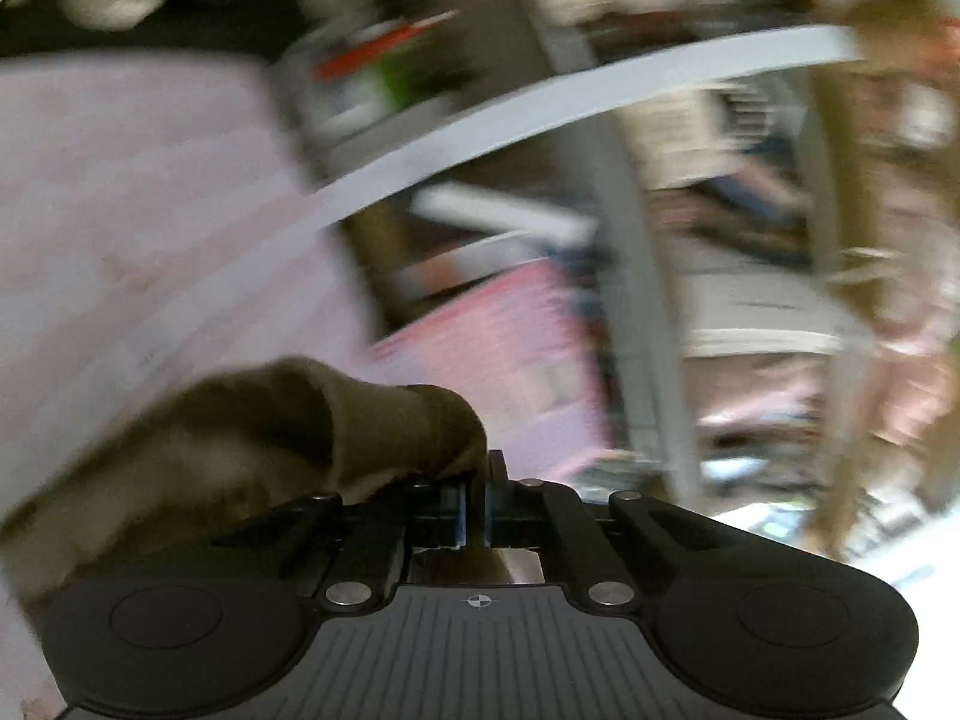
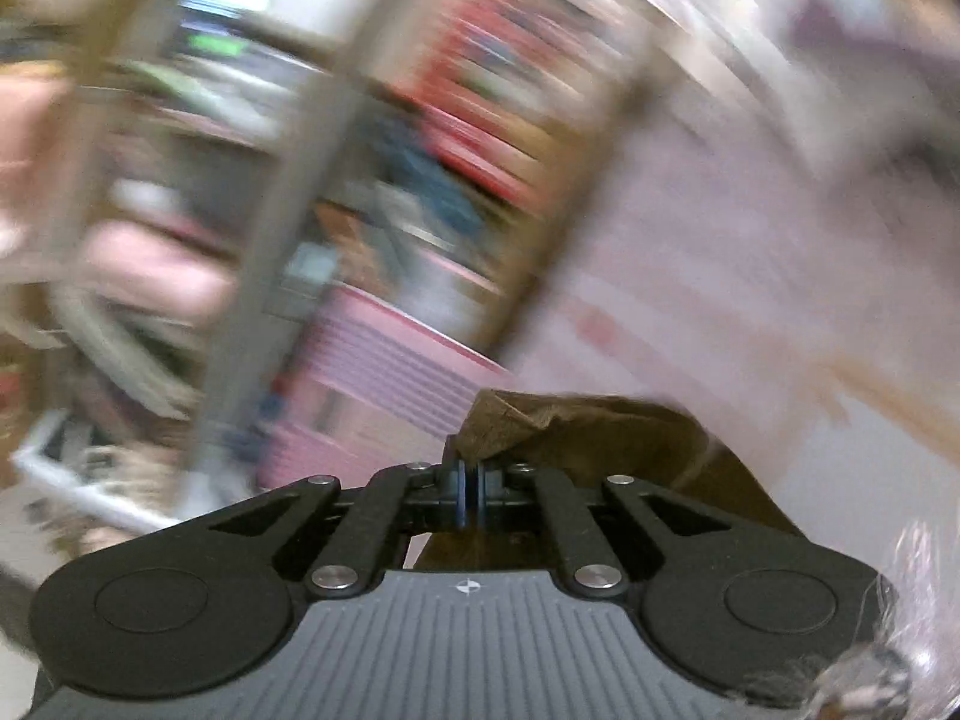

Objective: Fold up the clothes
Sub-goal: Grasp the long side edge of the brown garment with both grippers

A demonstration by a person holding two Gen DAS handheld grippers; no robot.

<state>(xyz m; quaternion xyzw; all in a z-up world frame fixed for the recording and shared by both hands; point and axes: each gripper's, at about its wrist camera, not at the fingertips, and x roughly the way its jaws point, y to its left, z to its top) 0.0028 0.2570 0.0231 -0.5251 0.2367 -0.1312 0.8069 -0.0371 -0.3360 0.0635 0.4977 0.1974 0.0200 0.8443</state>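
A dark olive-brown garment (image 1: 288, 438) bunches up at my left gripper (image 1: 475, 510), whose blue pads are pressed together with a fold of the cloth caught between them. The cloth trails off to the lower left. In the right wrist view the same brown garment (image 2: 576, 432) hangs from my right gripper (image 2: 471, 495), which is shut on a corner of it, the rest draping to the right and below the fingers. Both views are heavily blurred by motion.
A pale pink sheet (image 1: 138, 210) covers the surface on the left; it shows again as the pink sheet (image 2: 750, 276) on the right. Behind stand cluttered shelves (image 2: 420, 150), a pink striped box (image 1: 510, 360) and a grey rail (image 1: 540, 102).
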